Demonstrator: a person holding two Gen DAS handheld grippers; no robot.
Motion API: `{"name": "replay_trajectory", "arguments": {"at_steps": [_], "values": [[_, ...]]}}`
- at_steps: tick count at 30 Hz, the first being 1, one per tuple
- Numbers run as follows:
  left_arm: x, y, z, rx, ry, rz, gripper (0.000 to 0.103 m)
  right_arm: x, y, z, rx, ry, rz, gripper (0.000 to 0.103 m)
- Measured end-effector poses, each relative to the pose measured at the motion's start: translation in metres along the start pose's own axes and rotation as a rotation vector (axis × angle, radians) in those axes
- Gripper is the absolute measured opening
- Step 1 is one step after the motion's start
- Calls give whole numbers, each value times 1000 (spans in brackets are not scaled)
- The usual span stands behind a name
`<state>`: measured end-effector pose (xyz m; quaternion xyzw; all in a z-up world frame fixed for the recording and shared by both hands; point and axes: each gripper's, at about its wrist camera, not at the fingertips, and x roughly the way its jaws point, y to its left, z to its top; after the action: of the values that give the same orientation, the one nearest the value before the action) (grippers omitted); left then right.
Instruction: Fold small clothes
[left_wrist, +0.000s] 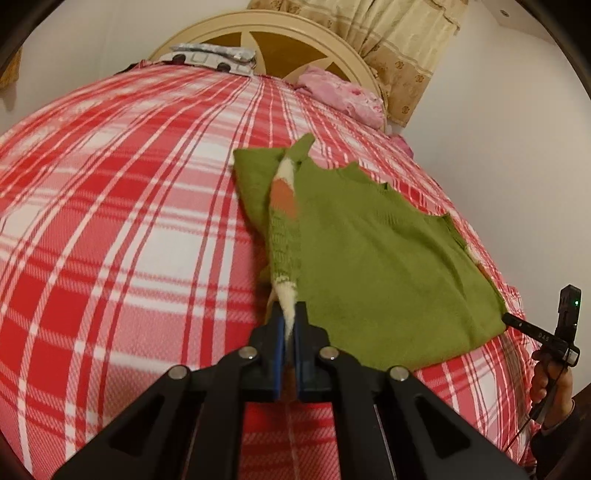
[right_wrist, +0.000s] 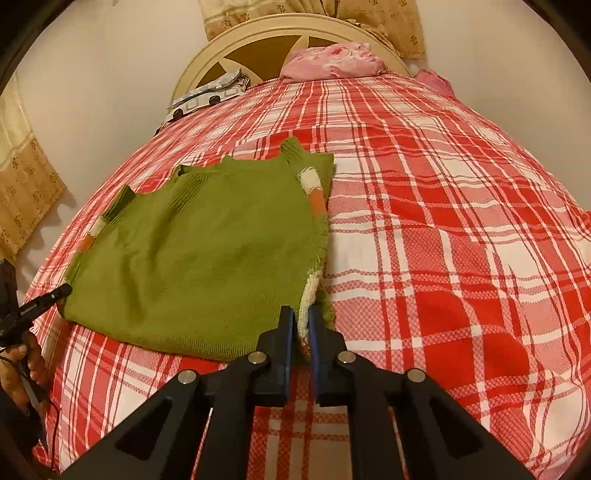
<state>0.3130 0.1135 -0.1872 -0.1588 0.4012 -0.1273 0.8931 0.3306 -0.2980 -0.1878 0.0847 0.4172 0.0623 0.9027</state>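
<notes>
A small green knitted sweater (left_wrist: 373, 258) with white and orange sleeve bands lies on the red-and-white plaid bed; it also shows in the right wrist view (right_wrist: 207, 254). My left gripper (left_wrist: 290, 317) is shut on the white cuff end of a sleeve (left_wrist: 284, 229), which stretches up along the sweater's left edge. My right gripper (right_wrist: 301, 317) is shut on the white knitted edge (right_wrist: 308, 295) at the sweater's near right corner.
The plaid bedspread (left_wrist: 122, 229) covers the whole bed. A cream headboard (right_wrist: 280, 26), a grey patterned pillow (right_wrist: 207, 96) and a pink bundle of cloth (right_wrist: 332, 61) are at the far end. Curtains (left_wrist: 391, 48) hang behind.
</notes>
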Motion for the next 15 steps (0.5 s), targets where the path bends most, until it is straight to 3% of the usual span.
{"name": "replay_trajectory", "arguments": {"at_steps": [7, 11, 13, 15], "values": [[3, 6, -3, -25, 15, 0, 6, 5, -6, -8, 0, 40, -24, 7], [3, 9, -4, -41, 23, 10, 16, 8, -2, -8, -15, 62, -51, 7], [0, 11, -4, -54, 23, 14, 22, 7, -3, -8, -7, 61, -56, 7], [-7, 10, -5, -43, 2, 55, 43, -1, 5, -5, -37, 40, -98, 17]]}}
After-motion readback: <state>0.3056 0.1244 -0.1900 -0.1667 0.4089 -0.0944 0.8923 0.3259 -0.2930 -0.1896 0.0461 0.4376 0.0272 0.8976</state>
